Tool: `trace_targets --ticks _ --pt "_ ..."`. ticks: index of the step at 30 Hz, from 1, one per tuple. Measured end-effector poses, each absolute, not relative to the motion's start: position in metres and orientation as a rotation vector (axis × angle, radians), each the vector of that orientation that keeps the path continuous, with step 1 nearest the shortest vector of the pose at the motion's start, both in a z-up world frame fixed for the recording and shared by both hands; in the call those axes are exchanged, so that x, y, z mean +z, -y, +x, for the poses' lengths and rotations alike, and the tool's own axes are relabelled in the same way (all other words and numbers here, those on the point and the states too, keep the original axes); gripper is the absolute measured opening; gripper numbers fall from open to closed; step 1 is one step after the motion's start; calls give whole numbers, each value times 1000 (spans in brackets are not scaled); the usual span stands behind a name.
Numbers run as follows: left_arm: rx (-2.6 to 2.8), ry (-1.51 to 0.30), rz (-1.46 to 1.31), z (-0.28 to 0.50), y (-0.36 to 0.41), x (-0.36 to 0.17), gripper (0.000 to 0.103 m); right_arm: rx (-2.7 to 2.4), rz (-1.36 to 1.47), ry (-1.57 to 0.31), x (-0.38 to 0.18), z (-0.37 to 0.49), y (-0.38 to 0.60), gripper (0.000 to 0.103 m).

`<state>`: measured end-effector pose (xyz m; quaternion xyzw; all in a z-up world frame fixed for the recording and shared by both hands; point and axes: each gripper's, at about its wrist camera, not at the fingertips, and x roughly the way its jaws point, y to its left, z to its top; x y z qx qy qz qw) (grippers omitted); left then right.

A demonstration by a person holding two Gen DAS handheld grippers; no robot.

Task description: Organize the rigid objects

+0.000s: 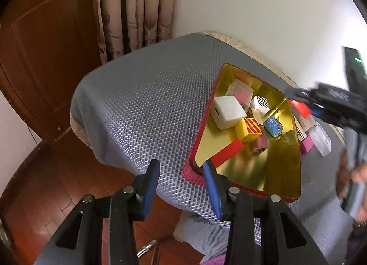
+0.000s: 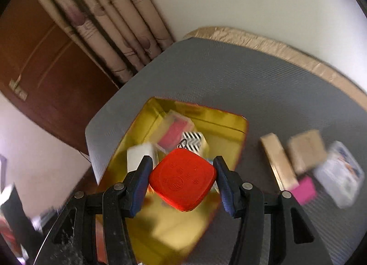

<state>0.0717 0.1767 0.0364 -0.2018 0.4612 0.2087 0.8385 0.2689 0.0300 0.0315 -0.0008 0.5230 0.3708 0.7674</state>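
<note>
A gold tin box with a red rim [image 1: 284, 173] lies on the grey mat and holds several small objects: a white cube [image 1: 227, 111], a yellow striped block [image 1: 248, 128], a red bar [image 1: 228, 152], a blue patterned piece [image 1: 273, 125]. My left gripper [image 1: 182, 173] is open and empty at the box's near corner. My right gripper [image 2: 182, 173] is shut on a red rounded-square case [image 2: 183, 179] and holds it above the box [image 2: 224, 122]. In the left wrist view the right gripper [image 1: 305, 100] shows blurred at the box's far side.
Outside the box on the mat [image 2: 252, 77] lie a tan box [image 2: 277, 159], a brown box [image 2: 307, 150], a pink block [image 2: 305, 189] and a clear plastic case [image 2: 341, 173]. A curtain [image 1: 135, 8] and wooden door [image 1: 45, 54] stand behind. Wooden floor [image 1: 57, 173] lies below the table edge.
</note>
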Motion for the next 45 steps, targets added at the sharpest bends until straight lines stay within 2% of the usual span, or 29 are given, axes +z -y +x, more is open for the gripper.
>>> trace_targets --ticks 10,18,20,22,24,28,34,37,40,45 --pt "402 -991 -469 74 -181 32 40 655 -50 -1185 -5 309 -66 52" --pt "411 -985 -473 71 -183 34 41 665 48 -1115 9 308 -45 59" --pt "417 -974 -470 69 -183 36 41 678 105 -1053 23 297 -19 62" --pt "427 -957 -458 66 -181 40 41 652 127 -983 33 280 16 78" --pt "430 -937 -443 64 -178 43 41 573 110 -918 35 259 62 84" --pt "365 -906 -388 65 -163 54 41 327 -100 -887 8 225 158 84" --pt "64 -955 -415 85 -106 71 41 15 -386 -917 -36 193 285 85" --pt "-143 -1027 -473 121 -61 79 42 -27 -376 -891 -37 183 324 95" --pt "-244 -1117 -524 171 -10 81 51 -13 -300 -895 -41 182 343 95" --pt "-179 -1250 -670 259 50 62 51 62 -209 -872 -37 182 356 96"
